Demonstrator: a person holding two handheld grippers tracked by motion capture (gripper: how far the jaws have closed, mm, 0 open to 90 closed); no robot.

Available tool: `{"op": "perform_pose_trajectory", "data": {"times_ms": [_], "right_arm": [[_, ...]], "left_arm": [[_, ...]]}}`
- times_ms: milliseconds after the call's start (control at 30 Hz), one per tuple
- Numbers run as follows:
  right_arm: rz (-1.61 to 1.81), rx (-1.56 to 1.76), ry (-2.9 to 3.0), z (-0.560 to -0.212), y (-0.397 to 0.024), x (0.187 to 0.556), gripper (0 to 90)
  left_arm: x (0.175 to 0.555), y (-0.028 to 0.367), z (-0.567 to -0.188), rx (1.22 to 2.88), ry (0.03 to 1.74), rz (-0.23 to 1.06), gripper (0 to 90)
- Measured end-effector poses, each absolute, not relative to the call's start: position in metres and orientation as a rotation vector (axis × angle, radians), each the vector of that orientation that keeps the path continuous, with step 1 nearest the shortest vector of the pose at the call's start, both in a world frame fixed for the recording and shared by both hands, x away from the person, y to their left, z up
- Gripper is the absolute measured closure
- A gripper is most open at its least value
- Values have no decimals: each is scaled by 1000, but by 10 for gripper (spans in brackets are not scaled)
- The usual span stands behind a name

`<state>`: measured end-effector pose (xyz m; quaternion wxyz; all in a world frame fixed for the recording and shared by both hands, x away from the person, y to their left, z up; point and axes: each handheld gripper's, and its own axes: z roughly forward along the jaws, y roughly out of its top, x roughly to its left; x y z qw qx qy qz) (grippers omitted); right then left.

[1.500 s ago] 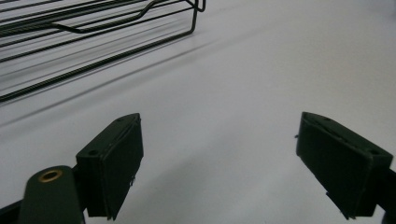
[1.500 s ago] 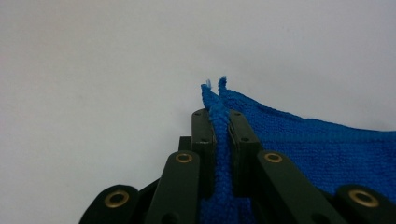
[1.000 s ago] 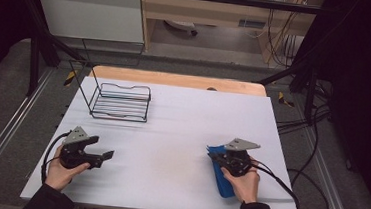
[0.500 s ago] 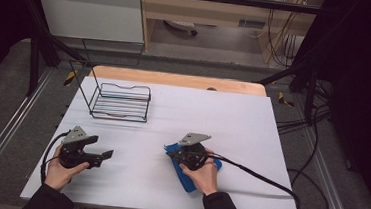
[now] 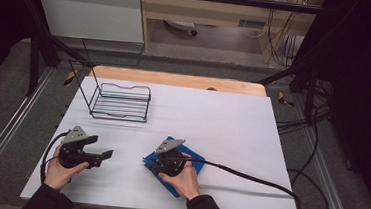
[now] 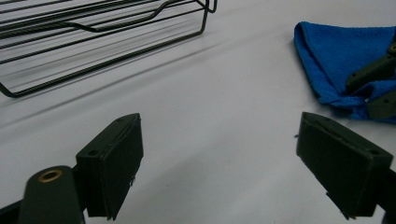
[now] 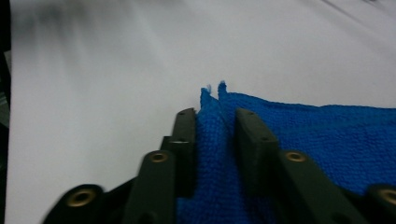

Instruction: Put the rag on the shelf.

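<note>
A blue cloth (image 5: 184, 168) lies folded near the table's front middle. My right gripper (image 5: 149, 165) is shut on the blue cloth's corner; in the right gripper view the terry fabric (image 7: 215, 140) bunches between the two black jaws. The cloth (image 6: 343, 56) also appears at the upper right of the left gripper view, with the right gripper's jaws on it. My left gripper (image 5: 105, 154) rests at the front left, open, its pads (image 6: 112, 163) wide apart over bare table. A black wire basket (image 5: 121, 102) stands at the back left.
The white table (image 5: 232, 123) has a wooden strip along its far edge. A black cable (image 5: 253, 177) trails from the right gripper off the right side. The wire basket (image 6: 93, 32) sits just beyond the left gripper's jaws. Metal frame rails flank the table.
My right gripper has dragged the blue cloth leftward from the front right to the front middle. The left gripper has stayed put and open.
</note>
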<state>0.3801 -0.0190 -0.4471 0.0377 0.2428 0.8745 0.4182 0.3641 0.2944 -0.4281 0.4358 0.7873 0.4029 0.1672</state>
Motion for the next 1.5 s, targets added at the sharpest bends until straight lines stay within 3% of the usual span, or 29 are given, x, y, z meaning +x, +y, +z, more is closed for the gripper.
{"op": "perform_pose_trajectory", "data": {"times_ms": [133, 300, 600, 1000, 1100, 1167, 1233, 1500], "right_arm": [[1340, 737, 2613, -433, -24, 380, 406], [1336, 742, 2525, -410, -42, 389, 335], [1190, 1001, 2433, -420, -103, 412, 547], [1126, 1079, 2505, -452, -96, 426, 555], [1138, 1076, 2523, -452, -96, 427, 634], [1156, 1063, 2551, -452, -95, 426, 751], [1164, 1052, 2559, -451, -93, 425, 811], [1197, 893, 2559, -447, -73, 432, 845]], "left_arm": [[364, 294, -428, 1958, 1004, 416, 149], [364, 294, -428, 1959, 1003, 417, 149], [365, 293, -429, 1967, 1003, 413, 150], [365, 293, -429, 1962, 1006, 411, 150], [364, 292, -429, 1968, 1000, 414, 150], [365, 292, -429, 1969, 1001, 413, 150], [365, 292, -429, 1972, 1002, 413, 150], [365, 291, -429, 1967, 1004, 409, 151]]}}
